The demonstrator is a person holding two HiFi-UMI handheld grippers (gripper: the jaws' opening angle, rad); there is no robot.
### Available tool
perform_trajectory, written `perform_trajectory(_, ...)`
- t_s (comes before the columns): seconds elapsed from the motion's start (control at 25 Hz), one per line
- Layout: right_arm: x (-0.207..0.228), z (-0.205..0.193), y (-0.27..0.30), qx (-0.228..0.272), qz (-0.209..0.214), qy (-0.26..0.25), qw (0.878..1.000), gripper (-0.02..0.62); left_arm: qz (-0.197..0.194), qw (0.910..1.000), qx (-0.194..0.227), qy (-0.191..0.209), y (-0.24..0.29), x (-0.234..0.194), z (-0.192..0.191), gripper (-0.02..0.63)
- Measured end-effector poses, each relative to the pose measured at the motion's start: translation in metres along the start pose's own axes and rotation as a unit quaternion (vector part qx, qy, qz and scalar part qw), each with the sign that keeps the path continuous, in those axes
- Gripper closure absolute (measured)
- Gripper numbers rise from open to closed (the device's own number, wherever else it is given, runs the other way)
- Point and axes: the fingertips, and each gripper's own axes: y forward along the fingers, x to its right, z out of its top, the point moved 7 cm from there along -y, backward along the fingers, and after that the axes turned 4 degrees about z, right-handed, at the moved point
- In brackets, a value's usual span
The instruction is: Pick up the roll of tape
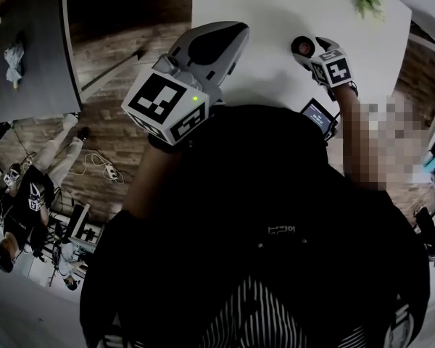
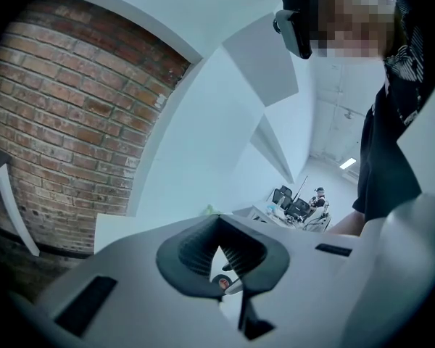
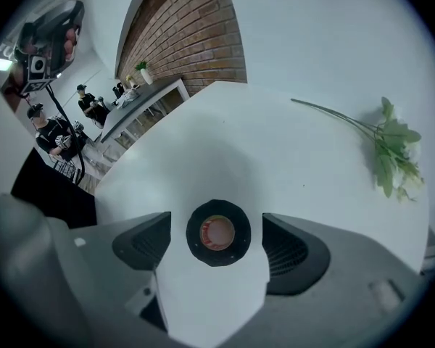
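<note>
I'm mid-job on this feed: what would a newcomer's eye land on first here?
The black roll of tape, lying flat on the white table between the right tool's open jaws, which stand clear of it on both sides. Next, the green sprig lying alone toward the table's far side, and the left tool held at the table's left edge, jaws together and empty.

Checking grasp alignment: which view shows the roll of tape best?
Right gripper view: the whole roll of tape lies flat, centred between the open jaws. Head view shows it small, partly hidden; left gripper view, a sliver.
</note>
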Motion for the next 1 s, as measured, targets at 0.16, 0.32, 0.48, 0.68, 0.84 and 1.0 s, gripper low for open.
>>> perform_trajectory(0.16, -0.002, -0.003, 0.014, -0.021, -0.005, -0.017, 1.0, 0.21, 0.002, 1.0, -0.004, 0.002, -0.002, -0.003, 0.0, 0.603)
perform_trajectory(0.32, -0.005, -0.006, 0.026, -0.044, -0.013, -0.034, 0.998, 0.212, 0.001, 0.9999, -0.009, -0.006, -0.003, -0.004, -0.001, 0.604)
perform_trajectory(0.48, -0.001, -0.008, 0.029, -0.058, -0.04, -0.059, 0.996, 0.25, 0.0, 0.9999, -0.008, -0.007, -0.003, -0.004, -0.002, 0.604)
perform_trajectory(0.68, 0.001, -0.007, 0.029, -0.071, -0.028, -0.075, 0.994, 0.264, -0.005, 0.9999, -0.01, -0.002, 0.0, 0.001, -0.004, 0.604)
perform_trajectory(0.84, 0.002, 0.0, 0.014, -0.019, 0.013, -0.02, 1.0, 0.273, -0.009, 0.9999, -0.006, 0.01, 0.001, 0.01, 0.0, 0.604)
perform_trajectory(1.0, -0.005, 0.015, -0.02, 0.052, 0.042, 0.012, 0.998, 0.273, -0.006, 0.9998, -0.003, 0.019, -0.002, 0.019, 0.001, 0.604)
